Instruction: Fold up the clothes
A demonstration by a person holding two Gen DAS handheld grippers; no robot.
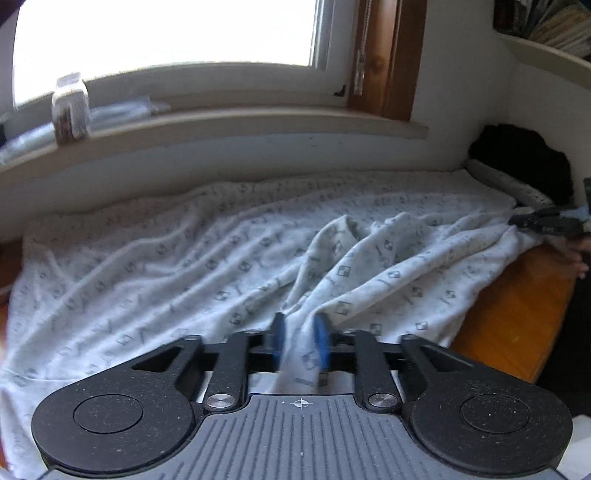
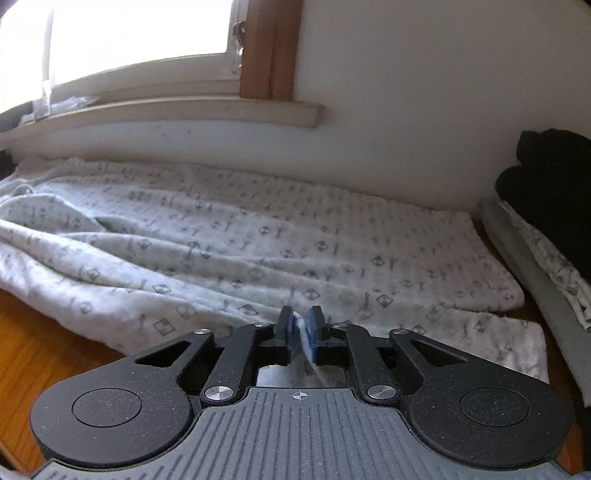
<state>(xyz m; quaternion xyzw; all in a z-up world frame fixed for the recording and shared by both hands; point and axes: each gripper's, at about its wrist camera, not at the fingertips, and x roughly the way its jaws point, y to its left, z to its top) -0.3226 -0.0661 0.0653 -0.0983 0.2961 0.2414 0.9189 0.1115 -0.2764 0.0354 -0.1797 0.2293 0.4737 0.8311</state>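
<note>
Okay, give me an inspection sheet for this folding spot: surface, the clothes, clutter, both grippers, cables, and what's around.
Surface: orange-brown wooden top, mostly covered by cloth.
Job's things: white patterned garment spread out and wrinkled, with a raised ridge toward the left gripper.
Clutter: dark clothing pile in the right corner on a grey and patterned stack.
Grippers: left gripper has a bunch of the garment between its blue pads; right gripper is pinched on the garment's near edge.
Cables: nothing seen.
Surroundings: bright window with wooden frame, a jar on the sill, white wall, a bookshelf at upper right.
</note>
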